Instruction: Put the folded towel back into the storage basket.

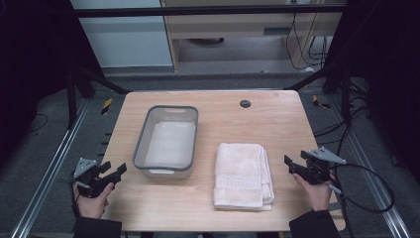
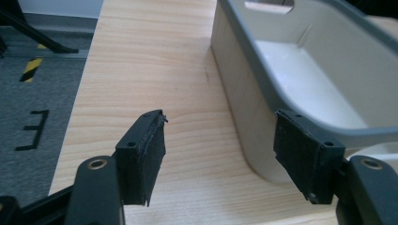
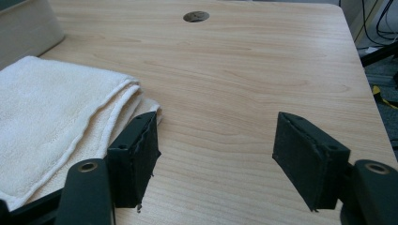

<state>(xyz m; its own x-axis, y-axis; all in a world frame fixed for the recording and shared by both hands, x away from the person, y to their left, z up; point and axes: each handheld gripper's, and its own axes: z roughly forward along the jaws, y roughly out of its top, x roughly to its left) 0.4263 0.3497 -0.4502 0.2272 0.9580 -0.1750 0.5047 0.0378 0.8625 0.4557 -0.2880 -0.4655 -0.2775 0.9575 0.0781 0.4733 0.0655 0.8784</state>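
Grippers parked at lower frame corners, left gripper (image 1: pixel 115 173) and right gripper (image 1: pixel 292 163) wide open, empty; likely pre-grasp, next: folded towel (image 1: pixel 241 173) into basin (image 1: pixel 168 141).

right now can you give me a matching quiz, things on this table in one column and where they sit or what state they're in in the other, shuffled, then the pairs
Things:
1. grey plastic tub
2. folded white towel
3. round cable hole
4. left gripper

Places or states:
A. far part of the table, right of centre
B. open, holding nothing, at the near left edge
C. empty, left of centre
D. lying flat, right of the tub

Pairs: 1-C, 2-D, 3-A, 4-B
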